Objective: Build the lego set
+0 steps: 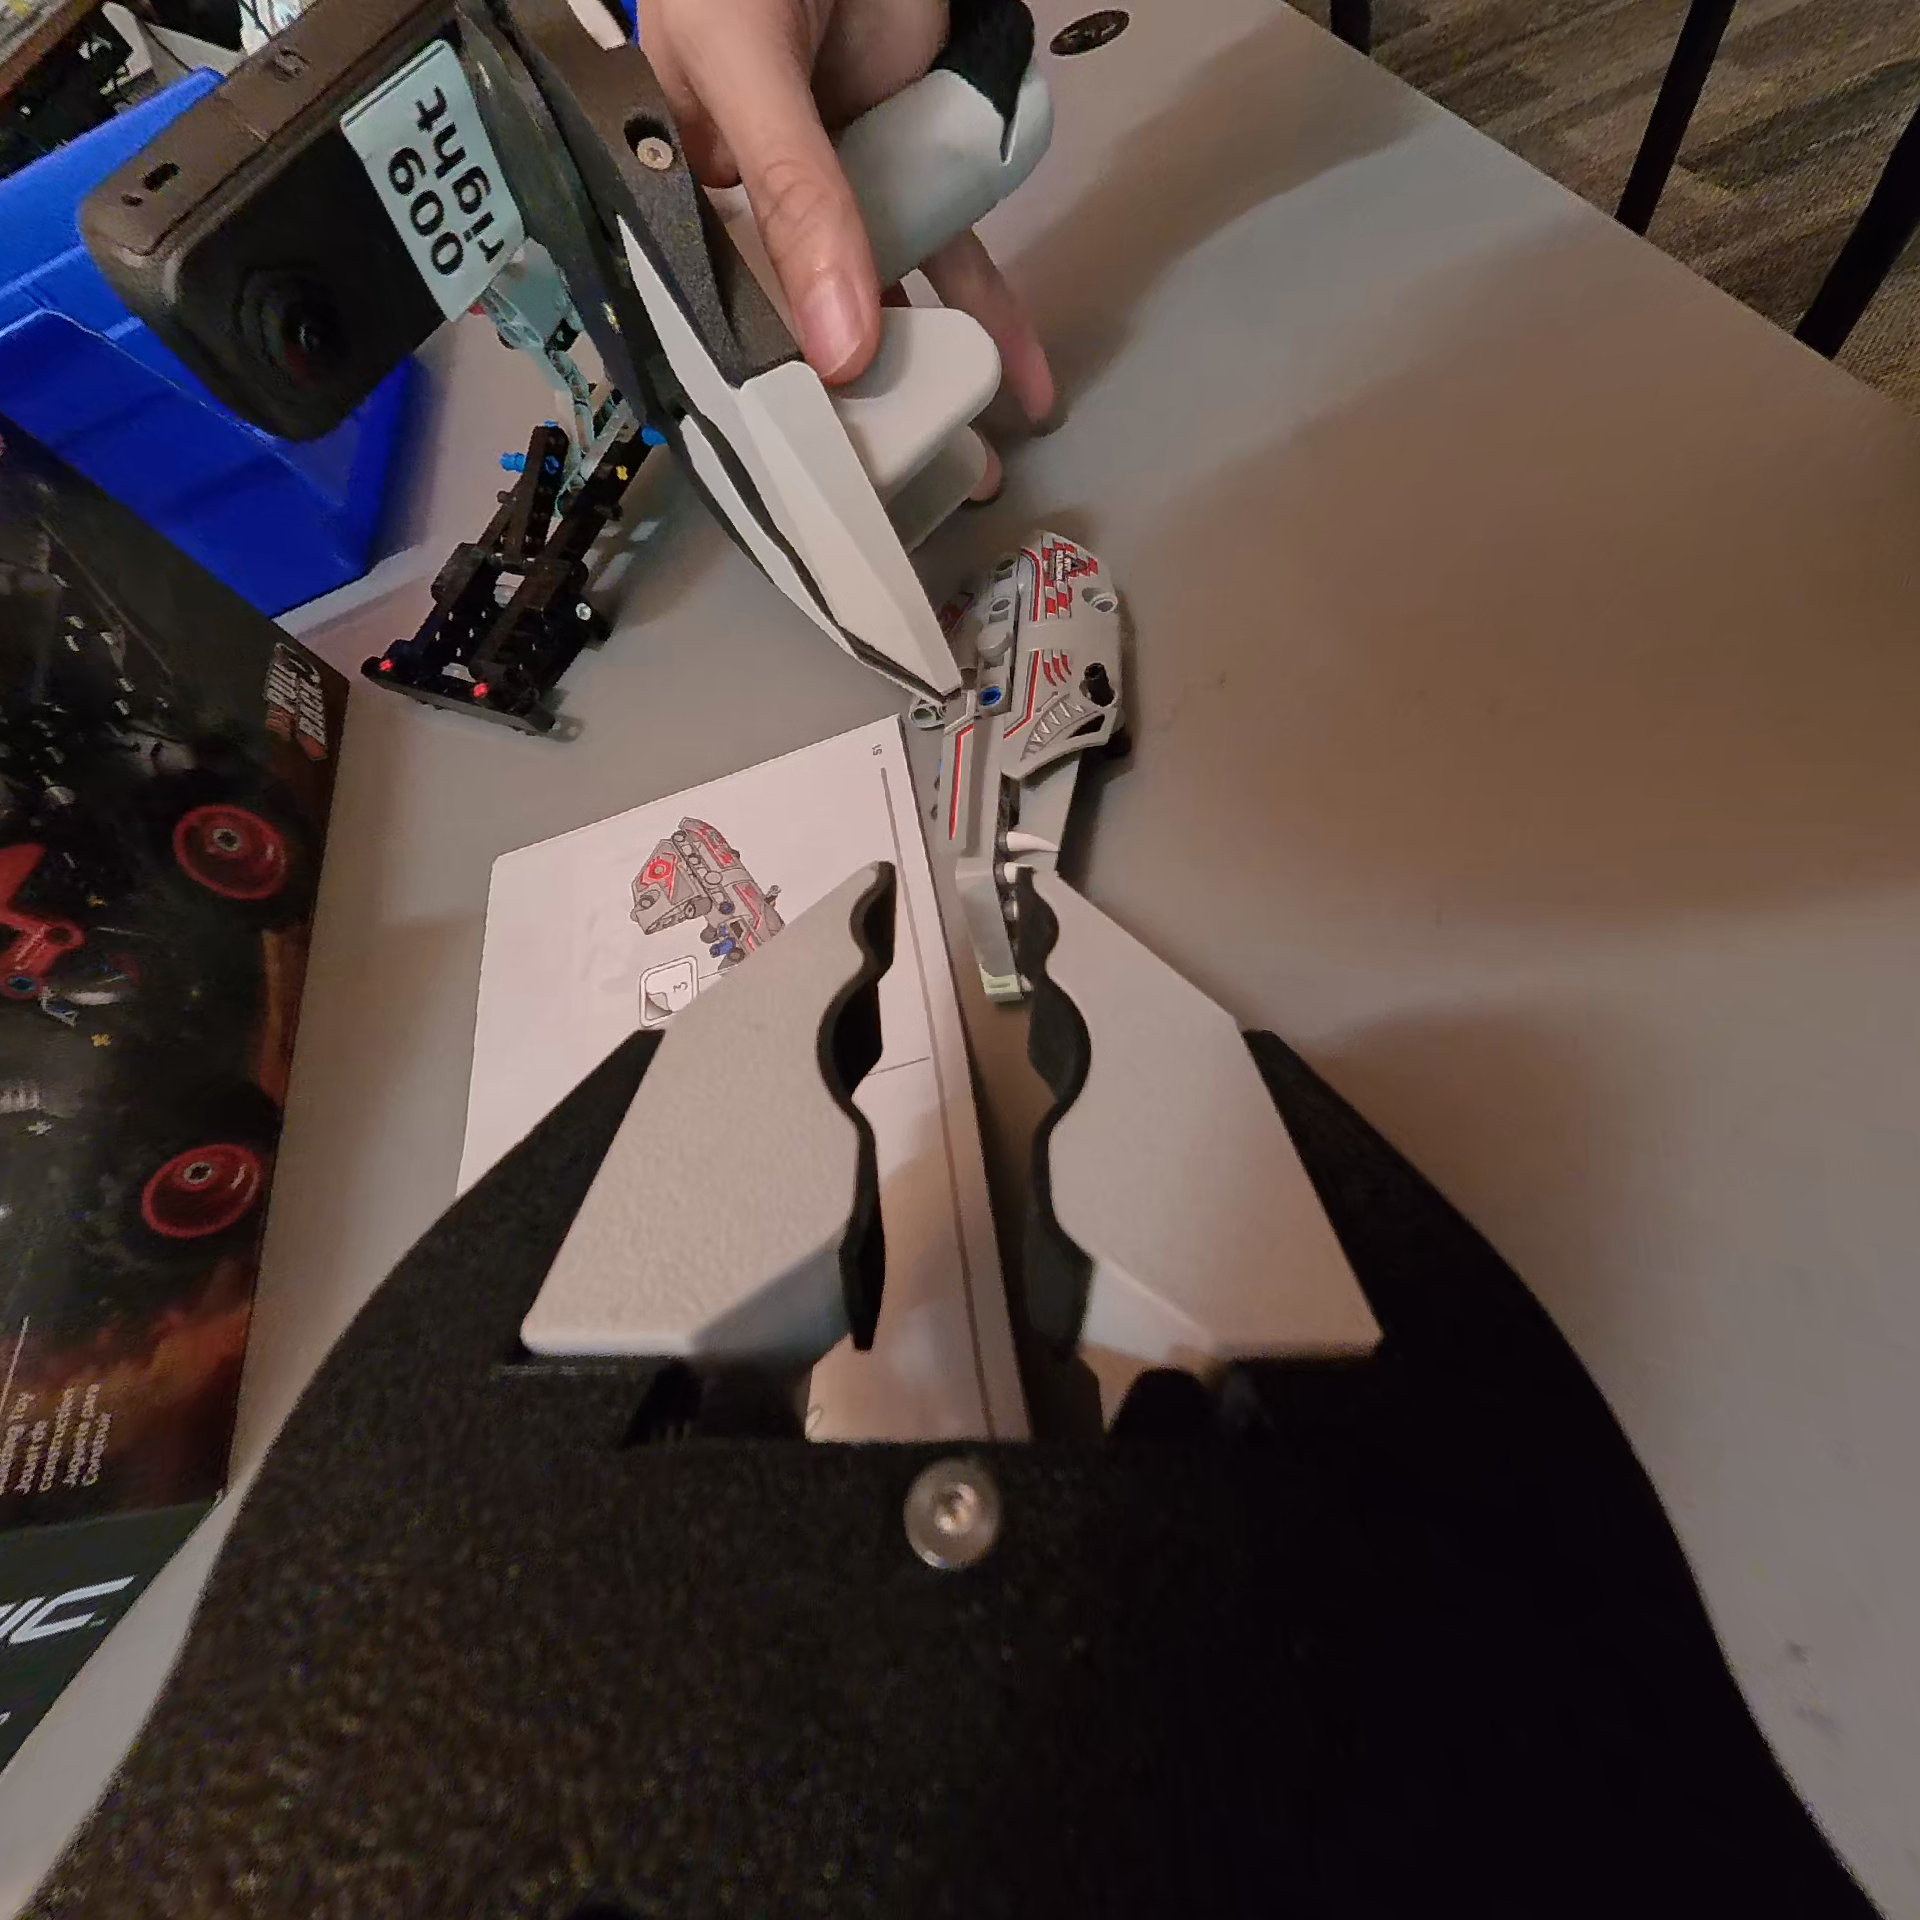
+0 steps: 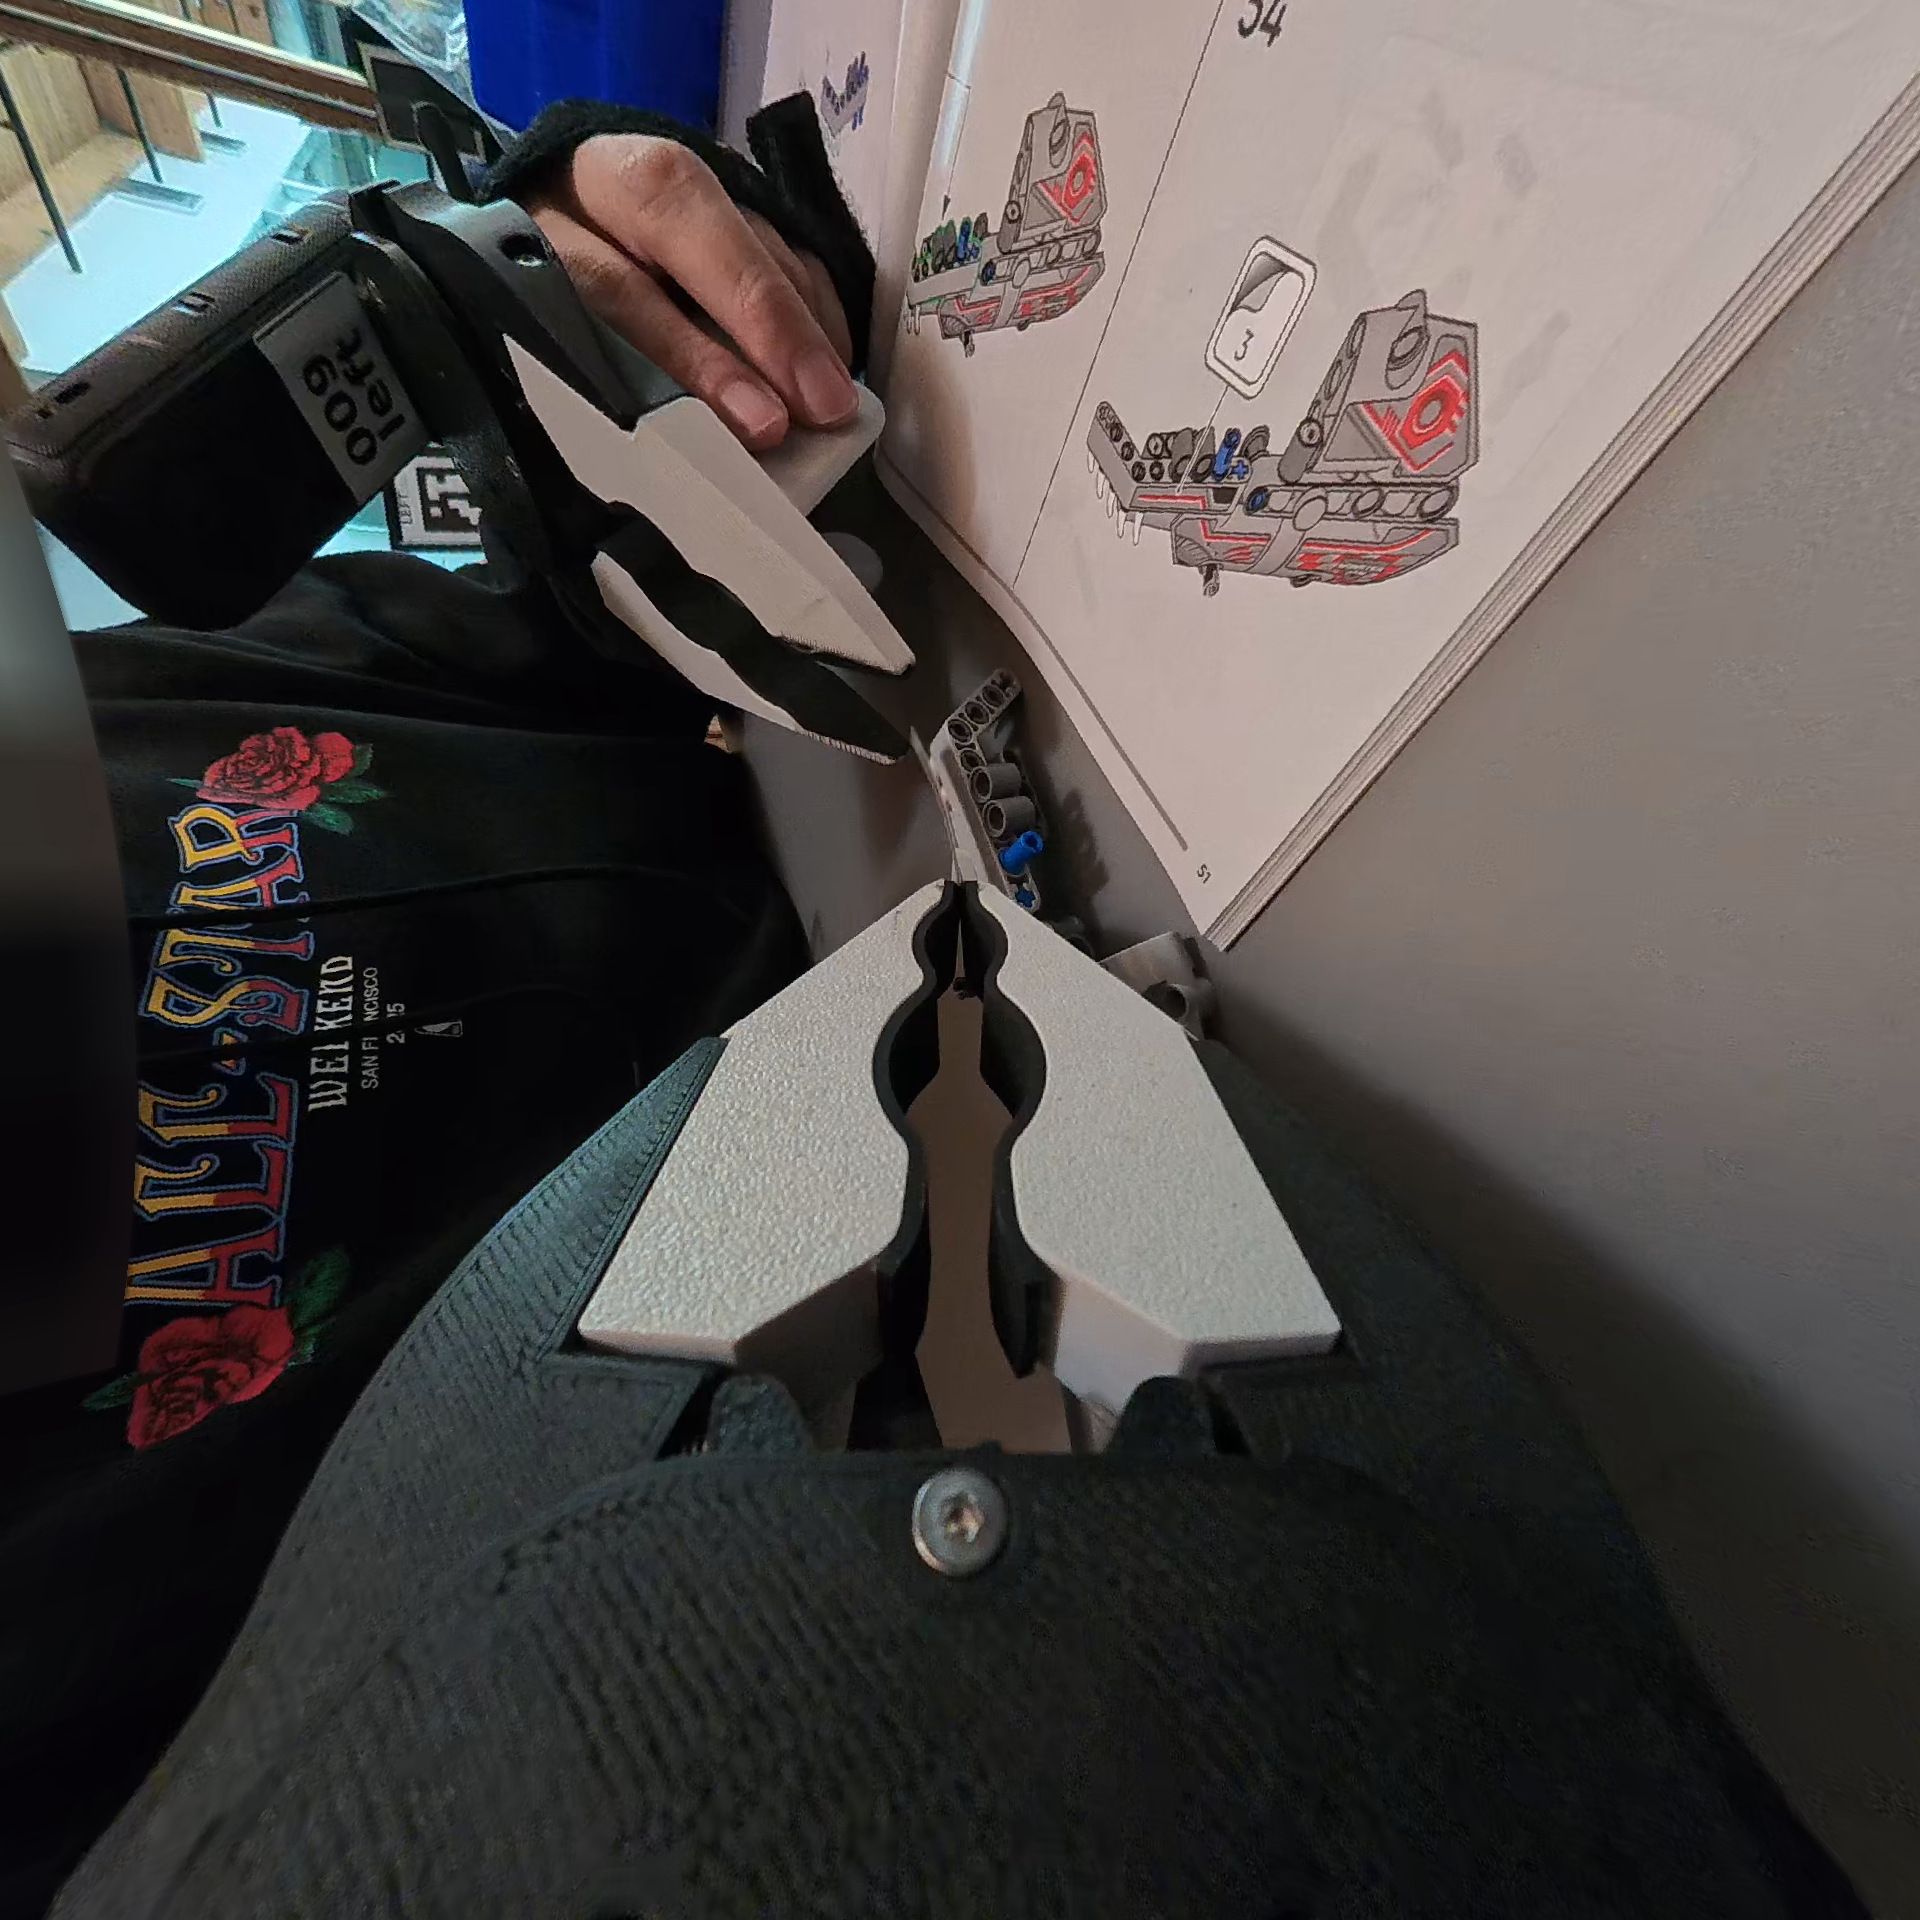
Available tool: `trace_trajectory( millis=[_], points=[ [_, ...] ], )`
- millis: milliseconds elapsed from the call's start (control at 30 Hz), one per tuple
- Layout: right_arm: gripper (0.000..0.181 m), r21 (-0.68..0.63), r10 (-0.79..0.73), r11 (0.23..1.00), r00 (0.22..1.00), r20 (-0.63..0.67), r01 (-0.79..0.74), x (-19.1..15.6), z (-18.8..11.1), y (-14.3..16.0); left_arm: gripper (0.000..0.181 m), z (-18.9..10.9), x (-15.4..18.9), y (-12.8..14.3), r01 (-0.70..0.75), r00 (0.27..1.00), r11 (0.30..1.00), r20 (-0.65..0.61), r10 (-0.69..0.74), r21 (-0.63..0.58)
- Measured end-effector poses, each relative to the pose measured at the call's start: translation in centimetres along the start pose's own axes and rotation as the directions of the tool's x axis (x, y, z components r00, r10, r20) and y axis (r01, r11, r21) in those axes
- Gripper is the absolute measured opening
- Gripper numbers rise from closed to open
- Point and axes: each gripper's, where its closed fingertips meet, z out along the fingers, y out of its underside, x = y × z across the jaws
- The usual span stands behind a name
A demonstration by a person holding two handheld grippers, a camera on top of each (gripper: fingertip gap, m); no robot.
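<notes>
A grey lego assembly (image 1: 1060, 665) with red stickers lies on the grey table (image 1: 1455, 727), beside the open instruction booklet (image 1: 623, 935). My left gripper (image 1: 956, 883) is open, and the assembly's thin tail end sits between its fingers, against the right one. My right gripper (image 1: 940, 691) comes down from above. Its tips are shut at the assembly's far left edge. In the right wrist view the right gripper (image 2: 956, 894) is closed on the thin edge of the assembly (image 2: 987, 769). The left gripper (image 2: 899, 712) hovers slightly open at the other end.
A black lego chassis (image 1: 509, 623) stands behind the booklet. A blue bin (image 1: 156, 416) is at the far left and the set's dark box (image 1: 135, 935) lies along the left edge. Chair legs (image 1: 1662, 104) stand past the table's far right edge. The booklet (image 2: 1351, 260) fills the upper right of the right wrist view. Across from one pair of fingers to the other is roughly 5 cm.
</notes>
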Motion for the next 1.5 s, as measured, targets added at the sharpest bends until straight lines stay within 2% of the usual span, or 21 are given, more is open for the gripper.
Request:
trace_trajectory(
  millis=[1133, 1233, 1333, 1500],
  points=[
    [0.0, -0.012, 0.015, 1.0, 1.0, -0.022, -0.015, 0.4, 0.3, 0.3, 0.018, 0.2, 0.1, -0.2, -0.066, 0.997, 0.997, 0.031, 0.068, -0.045],
    [0.0, -0.006, 0.017, 1.0, 1.0, -0.02, -0.017, 0.4, 0.3, 0.3, 0.017, 0.3, 0.0, -0.5, -0.018, 0.999, 0.999, 0.028, 0.019, -0.043],
    [0.0, -0.004, 0.017, 1.0, 1.0, -0.023, -0.017, 0.4, 0.3, 0.2, 0.016, 0.3, -0.4, -0.2, 0.108, 0.994, 0.993, 0.025, -0.106, -0.055],
    [0.0, -0.005, 0.016, 1.0, 1.0, -0.023, -0.017, 0.4, 0.4, 0.2, 0.016, 0.3, -0.1, -0.9, 0.246, 0.967, 0.969, -0.061, -0.247, -0.017]
  ],
)
